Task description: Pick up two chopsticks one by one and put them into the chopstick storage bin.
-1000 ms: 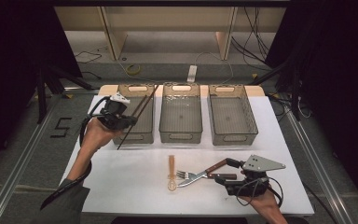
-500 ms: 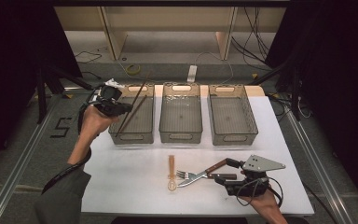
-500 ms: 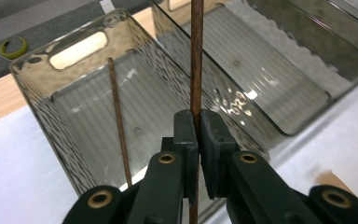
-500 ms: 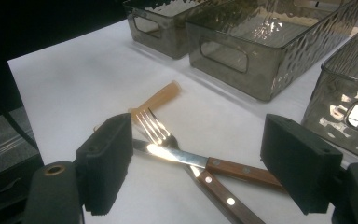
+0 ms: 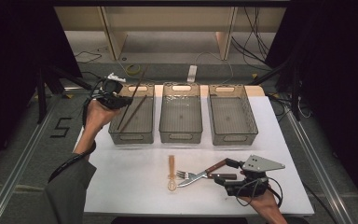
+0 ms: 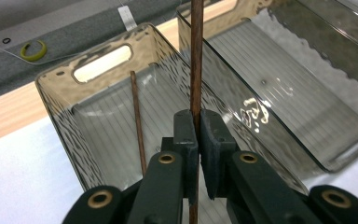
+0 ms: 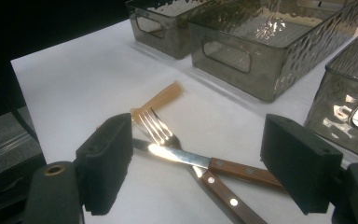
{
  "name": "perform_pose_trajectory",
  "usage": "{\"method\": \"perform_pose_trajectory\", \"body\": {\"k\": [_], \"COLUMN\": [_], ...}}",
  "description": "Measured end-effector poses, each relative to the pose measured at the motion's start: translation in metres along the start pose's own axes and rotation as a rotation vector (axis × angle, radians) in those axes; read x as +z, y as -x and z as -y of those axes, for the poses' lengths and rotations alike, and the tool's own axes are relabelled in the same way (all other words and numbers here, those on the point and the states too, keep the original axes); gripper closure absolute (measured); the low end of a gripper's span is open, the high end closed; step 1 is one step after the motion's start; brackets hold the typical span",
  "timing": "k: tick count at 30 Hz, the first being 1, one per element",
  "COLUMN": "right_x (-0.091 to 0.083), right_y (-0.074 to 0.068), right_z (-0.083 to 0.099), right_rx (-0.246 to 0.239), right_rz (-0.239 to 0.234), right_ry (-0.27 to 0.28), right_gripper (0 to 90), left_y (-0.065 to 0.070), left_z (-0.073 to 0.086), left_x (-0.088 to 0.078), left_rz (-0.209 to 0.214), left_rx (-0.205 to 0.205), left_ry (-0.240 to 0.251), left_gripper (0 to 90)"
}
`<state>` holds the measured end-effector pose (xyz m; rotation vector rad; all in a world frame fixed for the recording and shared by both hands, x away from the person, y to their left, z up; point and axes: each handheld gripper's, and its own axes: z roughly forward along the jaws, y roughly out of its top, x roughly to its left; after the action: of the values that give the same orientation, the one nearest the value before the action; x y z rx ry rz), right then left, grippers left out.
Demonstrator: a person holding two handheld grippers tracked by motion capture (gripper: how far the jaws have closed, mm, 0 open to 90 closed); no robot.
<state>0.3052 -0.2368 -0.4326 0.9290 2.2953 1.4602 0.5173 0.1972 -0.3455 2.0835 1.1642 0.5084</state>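
Sorting cutlery into bins, at the dropping step: left gripper point(image 5: 114, 95) fingers point(image 6: 186, 135) pinching a thin dark-brown wooden chopstick point(image 6: 196, 56) above the leftmost smoky ribbed plastic bin point(image 6: 60, 107), beside a second matching chopstick point(image 6: 137, 121) lying inside. Next, probably: lowering and letting go. Right gripper point(image 7: 196, 163) fingers spread, resting on the white worktop point(image 7: 74, 84), straddling the wood-handled steel fork point(image 7: 156, 128) and knife point(image 7: 182, 158).

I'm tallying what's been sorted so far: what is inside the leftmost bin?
One brown chopstick lies inside the leftmost bin. The left gripper holds a second chopstick above it. The bin floor behind the gripper is covered.
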Motion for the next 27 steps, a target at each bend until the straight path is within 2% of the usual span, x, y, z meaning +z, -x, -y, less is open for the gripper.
{"method": "perform_pose_trajectory", "body": {"k": [3, 10, 12, 15, 27], "right_x": [0.000, 0.000, 0.000, 0.000, 0.000], "right_y": [0.000, -0.001, -0.001, -0.001, 0.000], "right_z": [0.000, 0.000, 0.000, 0.000, 0.000], "right_rx": [-0.001, 0.000, 0.000, 0.001, 0.001], "right_rz": [-0.001, -0.002, -0.001, -0.001, -0.002], "right_ry": [0.000, 0.002, -0.002, -0.002, 0.003], "right_gripper": [26.0, 26.0, 26.0, 26.0, 26.0], "left_y": [-0.001, -0.001, -0.002, -0.005, -0.002], "left_z": [-0.001, 0.000, 0.002, 0.005, 0.012], "left_x": [0.003, 0.010, 0.012, 0.013, 0.025], "left_rz": [-0.003, -0.010, -0.021, -0.019, -0.022], "left_rx": [-0.018, -0.015, -0.009, -0.018, 0.001], "left_ry": [0.005, 0.012, 0.000, 0.009, -0.011], "left_gripper": [84.8, 84.7, 84.7, 84.7, 84.4]}}
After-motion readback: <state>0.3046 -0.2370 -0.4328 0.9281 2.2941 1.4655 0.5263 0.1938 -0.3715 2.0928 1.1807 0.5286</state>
